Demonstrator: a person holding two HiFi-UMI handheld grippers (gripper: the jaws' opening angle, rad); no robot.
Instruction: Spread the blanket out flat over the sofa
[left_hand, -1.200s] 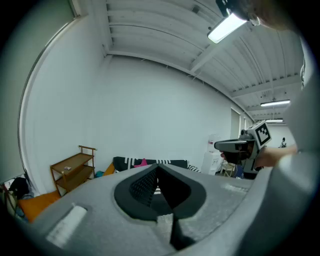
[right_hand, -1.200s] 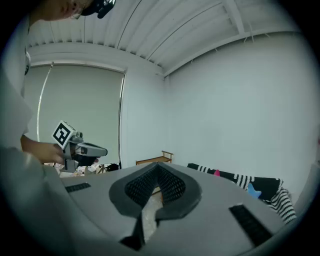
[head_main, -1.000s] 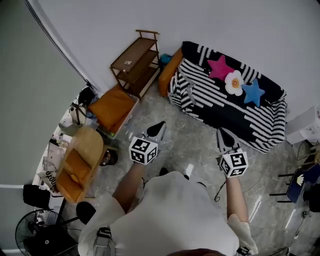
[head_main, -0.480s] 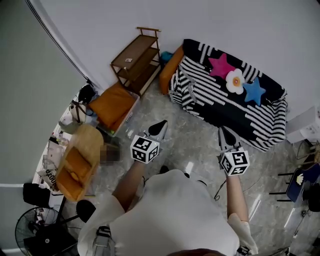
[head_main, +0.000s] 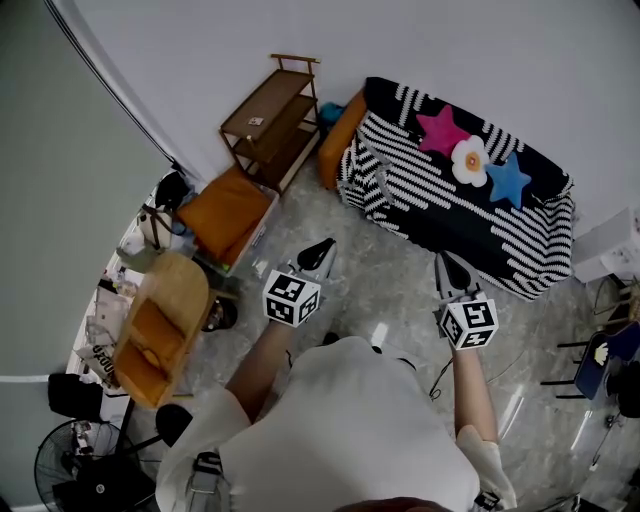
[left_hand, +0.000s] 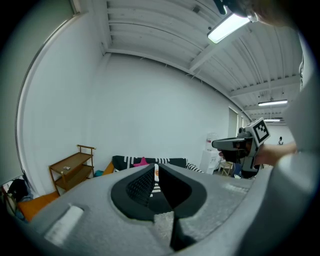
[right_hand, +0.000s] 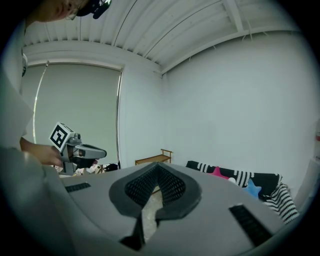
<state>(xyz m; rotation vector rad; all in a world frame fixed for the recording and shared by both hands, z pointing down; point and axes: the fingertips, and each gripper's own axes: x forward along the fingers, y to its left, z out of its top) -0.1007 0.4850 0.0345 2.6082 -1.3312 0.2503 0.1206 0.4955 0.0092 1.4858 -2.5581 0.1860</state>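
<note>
Over the floor in front of the person, the left gripper (head_main: 318, 251) and the right gripper (head_main: 446, 264) each have their jaws pressed together with nothing in them, well apart from the sofa (head_main: 338, 150). The striped blanket (head_main: 455, 215) lies over the sofa and hides nearly all of it, so only an orange end shows. In both gripper views the gripper's own grey body blocks most of the blanket.
</note>
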